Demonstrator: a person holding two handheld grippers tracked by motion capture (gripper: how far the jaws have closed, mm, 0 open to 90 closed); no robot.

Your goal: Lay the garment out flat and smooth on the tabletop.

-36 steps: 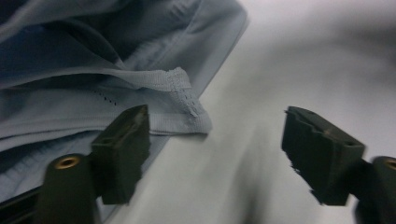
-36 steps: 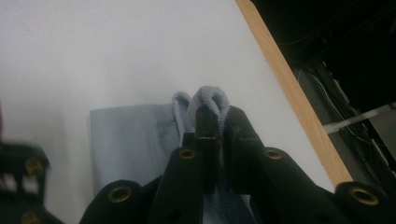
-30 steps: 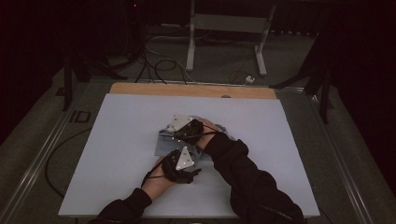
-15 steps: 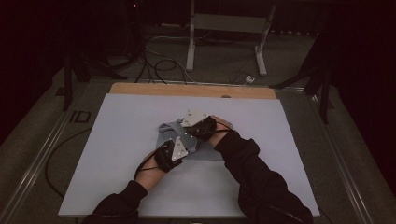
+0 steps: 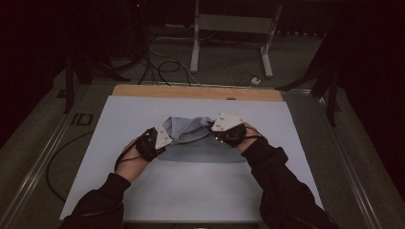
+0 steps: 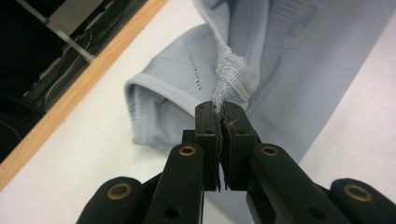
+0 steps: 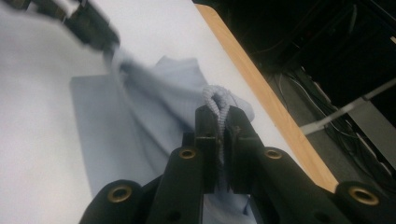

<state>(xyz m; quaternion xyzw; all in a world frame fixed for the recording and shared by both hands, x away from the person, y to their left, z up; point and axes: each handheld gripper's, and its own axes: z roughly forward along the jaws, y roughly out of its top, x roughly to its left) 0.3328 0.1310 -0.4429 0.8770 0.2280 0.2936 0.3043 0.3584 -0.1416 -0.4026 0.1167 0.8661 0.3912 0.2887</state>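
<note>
Left gripper [image 6: 220, 109] clamped on ribbed hem of blue garment [image 5: 191, 131]; right gripper [image 7: 218, 114] clamped likewise. Risk: thin pinch, hem slips if pulled apart hard.

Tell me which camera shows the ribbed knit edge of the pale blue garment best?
The left gripper view: the ribbed edge is sharp, pinched in the left tool. The right gripper view shows another loop; the high view shows the spread cloth.

Garment [image 5: 200, 143] on table [image 5: 119, 124] (mid-table).
</note>
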